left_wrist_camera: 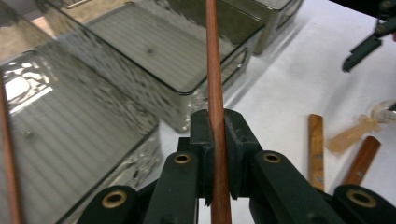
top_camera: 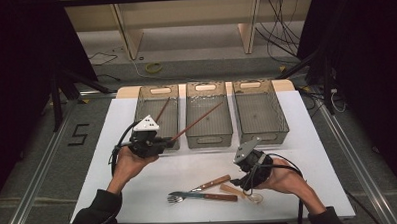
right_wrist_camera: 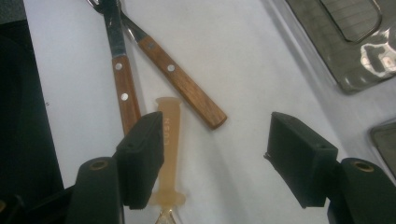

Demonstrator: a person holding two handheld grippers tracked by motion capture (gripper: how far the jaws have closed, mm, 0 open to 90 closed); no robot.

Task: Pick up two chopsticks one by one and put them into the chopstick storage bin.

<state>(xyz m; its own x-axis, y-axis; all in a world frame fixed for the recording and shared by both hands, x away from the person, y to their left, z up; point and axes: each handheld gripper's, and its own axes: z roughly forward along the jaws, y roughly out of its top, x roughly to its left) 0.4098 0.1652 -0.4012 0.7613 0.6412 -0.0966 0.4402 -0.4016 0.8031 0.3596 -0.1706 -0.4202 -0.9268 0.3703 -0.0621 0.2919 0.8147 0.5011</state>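
My left gripper [top_camera: 166, 141] is shut on a reddish wooden chopstick [top_camera: 201, 117], which slants up and right over the middle clear bin [top_camera: 208, 139]. In the left gripper view the chopstick [left_wrist_camera: 214, 70] runs upright between the pressed pads of my left gripper [left_wrist_camera: 217, 128]. A second chopstick [top_camera: 161, 109] lies in the left bin [top_camera: 142, 101]. My right gripper [top_camera: 240, 180] stands open low over the table; in its own view the right gripper [right_wrist_camera: 215, 140] has bare table between its pads and a translucent amber utensil handle [right_wrist_camera: 169, 126] beside one pad.
A fork [top_camera: 182, 196] and a wooden-handled knife [top_camera: 211, 183] lie near the table's front edge, left of the right gripper. A third bin [top_camera: 281, 114] stands at the back right. The white tabletop [top_camera: 313, 153] ends in a metal rail on each side.
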